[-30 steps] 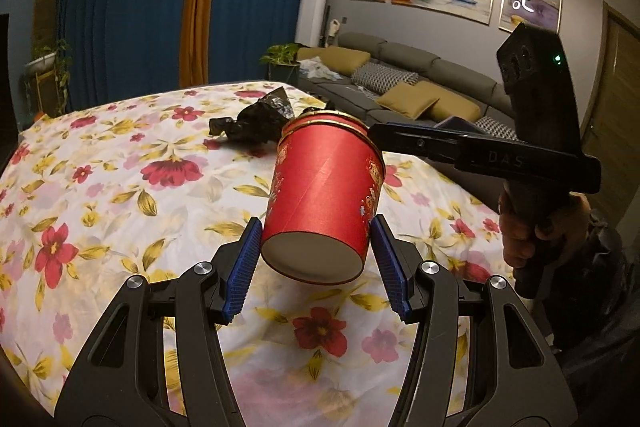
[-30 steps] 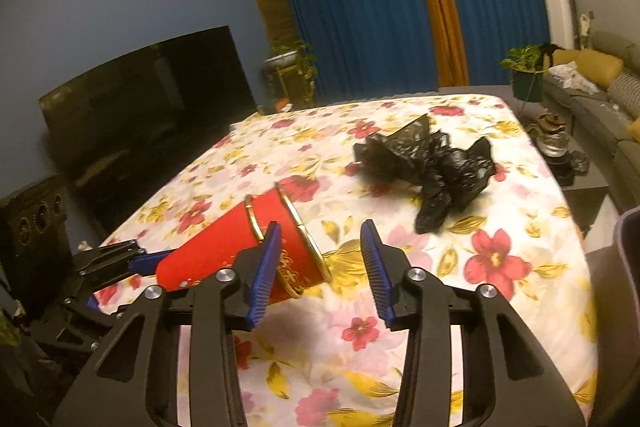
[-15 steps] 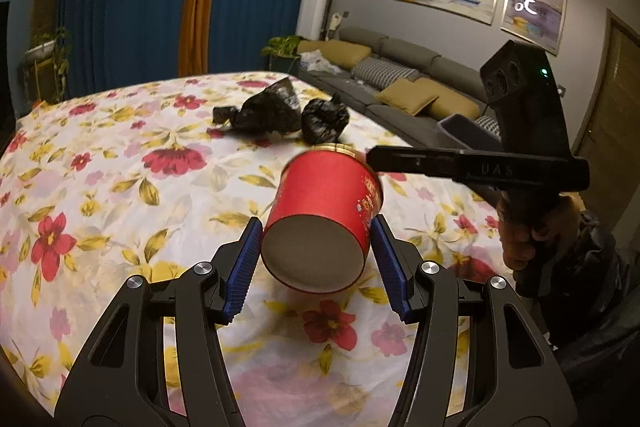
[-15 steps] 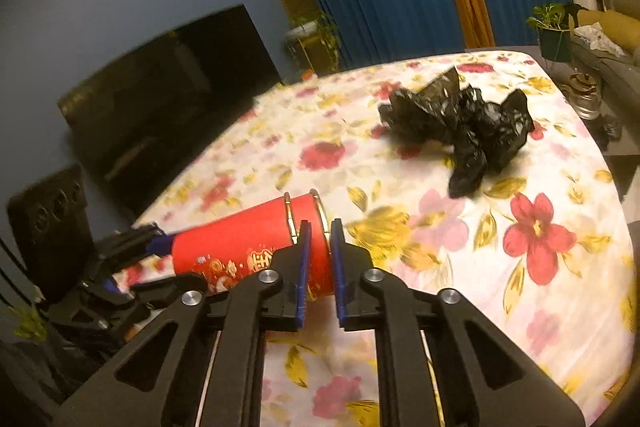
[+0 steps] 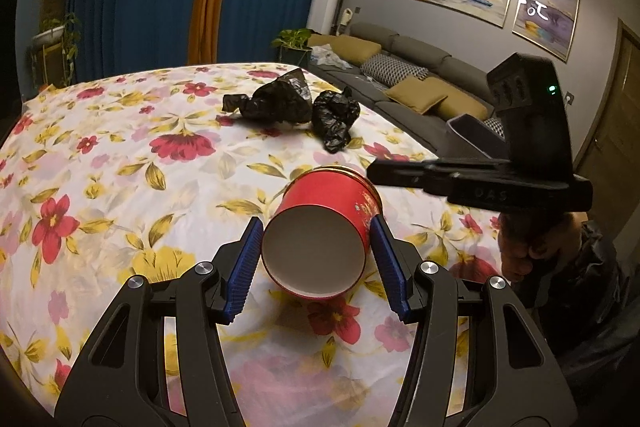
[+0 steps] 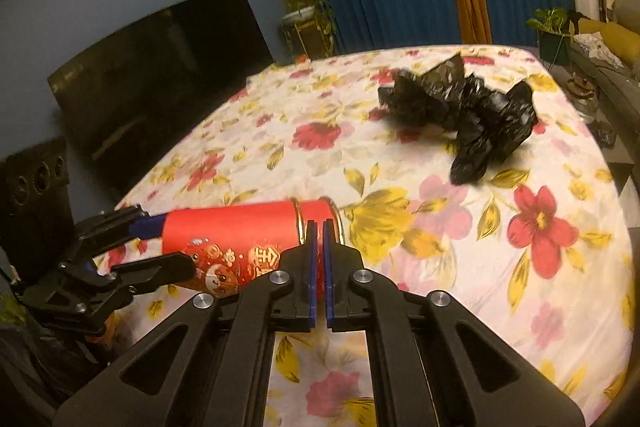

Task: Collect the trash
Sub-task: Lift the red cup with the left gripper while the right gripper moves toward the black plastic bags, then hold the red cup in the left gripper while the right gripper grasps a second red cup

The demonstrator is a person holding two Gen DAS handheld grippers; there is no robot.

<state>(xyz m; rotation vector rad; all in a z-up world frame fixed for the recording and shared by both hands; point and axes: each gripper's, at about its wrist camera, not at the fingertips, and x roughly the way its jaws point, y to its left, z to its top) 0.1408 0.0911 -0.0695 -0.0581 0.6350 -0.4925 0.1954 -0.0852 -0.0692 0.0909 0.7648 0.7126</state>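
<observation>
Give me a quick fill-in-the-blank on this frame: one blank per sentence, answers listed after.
1. The left gripper grips a ____ can.
2. The jaws of the right gripper, next to the can's lid end, are ____.
3. The crumpled bags lying farther back are ____.
4. The tablecloth is printed with ____.

Missing words: red; shut; black; flowers.
</observation>
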